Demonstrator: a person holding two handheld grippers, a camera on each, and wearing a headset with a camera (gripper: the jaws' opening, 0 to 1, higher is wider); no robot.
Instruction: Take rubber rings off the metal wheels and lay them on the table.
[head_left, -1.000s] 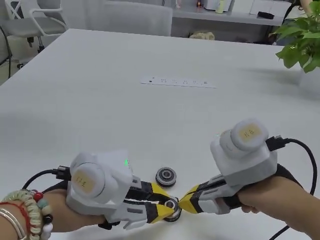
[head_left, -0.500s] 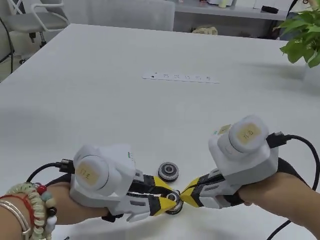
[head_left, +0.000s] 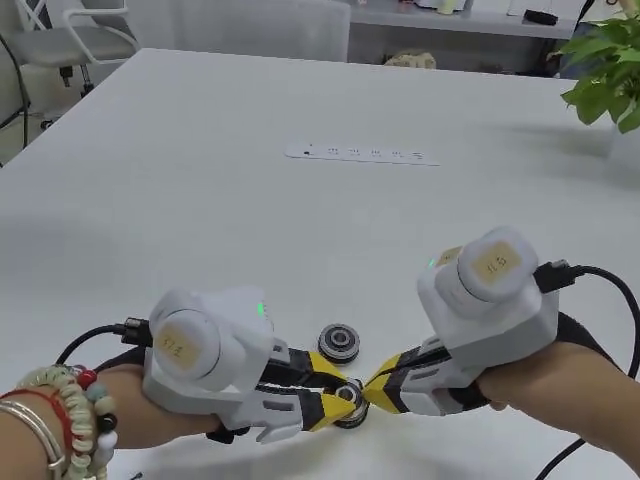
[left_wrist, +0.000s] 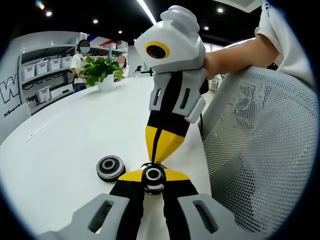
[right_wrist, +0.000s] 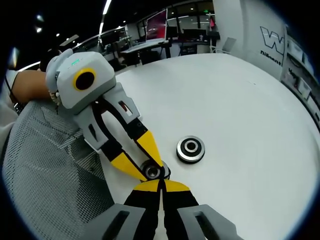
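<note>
**Ring pinched at the held wheel, peel not yet done**

One metal wheel is clamped between the yellow fingers of the left gripper, low over the near edge of the bench. The right gripper is brought nose to nose with it. Its fingers are drawn together to almost nothing at the wheel's rim. A thin black lip is seen at their tips in both gripper views, so the rubber ring appears to be nipped there. How firmly it is caught cannot be told.

A second wheel is lying flat on the bench just beyond the two grippers, and its dark ring is seated around it. No loose ring is seen on the bench.

The step in hand is judged to be the peeling of the first ring, with the task at an early stage. For the next move, the wheel must be held firm by the left fingers. The nipped edge must be drawn outward and over the rim by the right. A slip of the thin rubber from the pinch is the likely fault.
</note>
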